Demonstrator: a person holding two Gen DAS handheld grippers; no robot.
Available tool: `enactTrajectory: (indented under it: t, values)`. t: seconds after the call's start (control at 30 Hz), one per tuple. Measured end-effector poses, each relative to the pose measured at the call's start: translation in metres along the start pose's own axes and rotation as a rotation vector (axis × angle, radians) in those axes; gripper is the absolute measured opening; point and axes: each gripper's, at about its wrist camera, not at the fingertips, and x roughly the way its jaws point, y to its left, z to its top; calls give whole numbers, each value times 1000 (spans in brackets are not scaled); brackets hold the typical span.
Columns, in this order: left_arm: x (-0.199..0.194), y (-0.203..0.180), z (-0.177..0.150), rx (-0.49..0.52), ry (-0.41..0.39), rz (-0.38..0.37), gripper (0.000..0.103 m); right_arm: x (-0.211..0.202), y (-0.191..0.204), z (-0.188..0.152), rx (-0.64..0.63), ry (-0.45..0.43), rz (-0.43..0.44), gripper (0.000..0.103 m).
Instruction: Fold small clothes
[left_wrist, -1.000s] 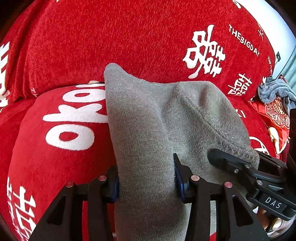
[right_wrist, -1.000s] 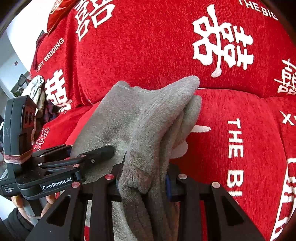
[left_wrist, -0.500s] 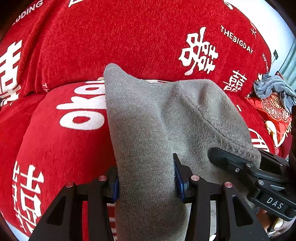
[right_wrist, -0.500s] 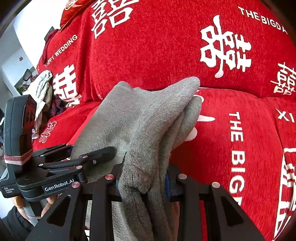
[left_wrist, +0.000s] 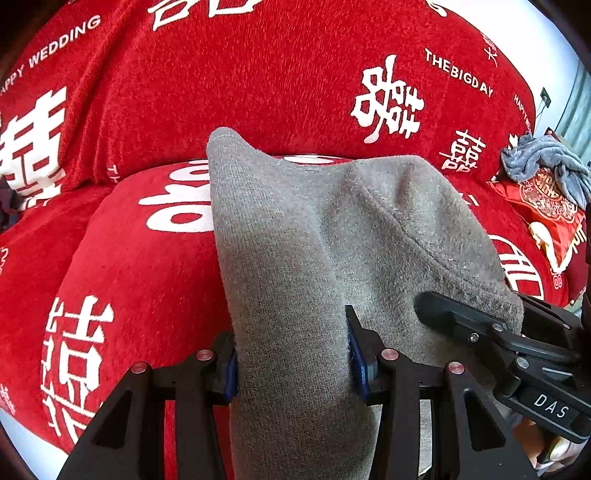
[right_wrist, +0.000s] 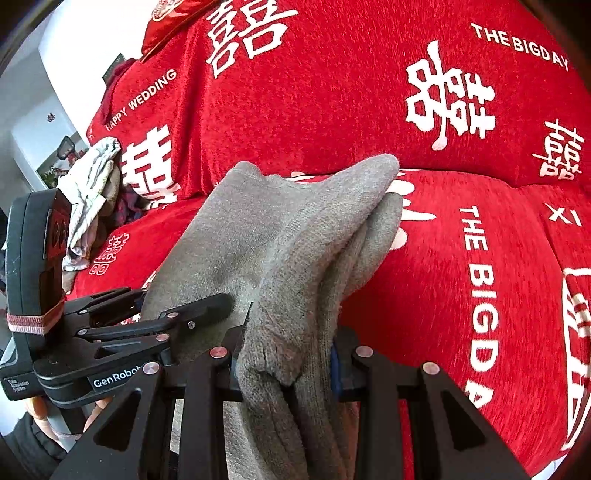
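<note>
A grey knitted garment (left_wrist: 314, 240) hangs between both grippers above a red sofa. My left gripper (left_wrist: 291, 354) is shut on one edge of it; the cloth fills the gap between the blue pads. My right gripper (right_wrist: 284, 354) is shut on a bunched, doubled edge of the same grey garment (right_wrist: 280, 236). The right gripper also shows in the left wrist view (left_wrist: 491, 332), touching the cloth's right edge. The left gripper shows in the right wrist view (right_wrist: 155, 325) at the cloth's left side.
The red sofa cover (left_wrist: 258, 74) with white lettering fills the background. A blue-grey cloth (left_wrist: 546, 166) lies on a red cushion (left_wrist: 546, 210) at the far right. A pale crumpled garment (right_wrist: 88, 192) lies at the sofa's left end.
Both grippers have moved up and back a little with the grey garment. More of the sofa back shows now. The grips have not changed.
</note>
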Motion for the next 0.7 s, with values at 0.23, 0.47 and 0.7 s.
enactTrajectory:
  t: [0.23, 0.47, 0.7]
  values:
    - [-14, -3, -18, -1, -14, 18, 48, -13, 13, -15, -12, -25, 3, 33]
    - [-24, -6, -29, 6, -40, 24, 48, -24, 23, -25, -40, -40, -10, 33]
    - [-24, -3, -40, 15, -48, 33, 48, -21, 24, -35, -41, -46, -6, 33]
